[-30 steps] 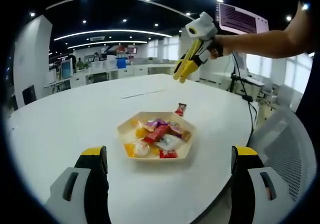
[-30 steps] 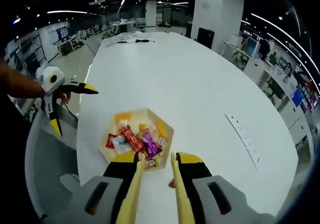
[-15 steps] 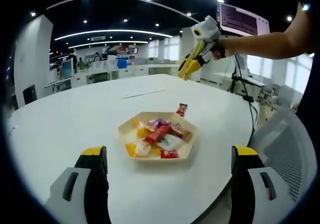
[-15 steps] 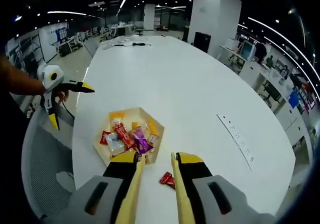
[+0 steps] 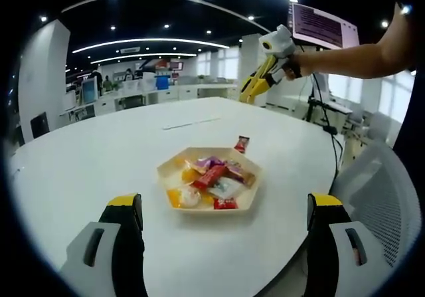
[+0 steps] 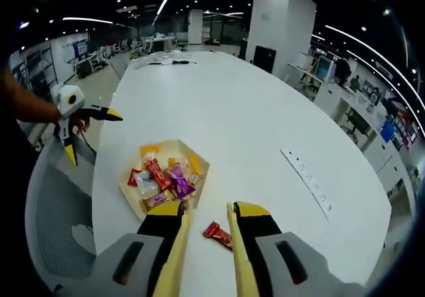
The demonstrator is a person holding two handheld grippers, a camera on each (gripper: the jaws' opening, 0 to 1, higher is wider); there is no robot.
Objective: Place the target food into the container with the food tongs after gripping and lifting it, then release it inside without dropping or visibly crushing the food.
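A beige hexagonal tray (image 5: 214, 210) (image 6: 202, 171) holds several wrapped candies on the white table. One red wrapped candy (image 5: 242, 143) (image 6: 218, 233) lies on the table just outside the tray. My left gripper (image 5: 224, 200) (image 6: 89, 137) is open wide, low and short of the tray's near side. My right gripper (image 6: 204, 210) (image 5: 247, 92) hovers high beyond the tray, held by a person's hand. Its yellow tong tips stand a little apart with nothing gripped. In the right gripper view the red candy shows on the table between those tips.
A long socket strip (image 6: 309, 181) (image 5: 189, 123) lies flat on the table past the tray. A grey mesh chair (image 5: 385, 204) (image 6: 56, 210) stands at the table's curved edge near the left gripper. Desks and a monitor (image 5: 322, 26) lie further off.
My right gripper has risen and drawn back from the tray, so the loose red candy now shows between its tips. The left gripper has not moved.
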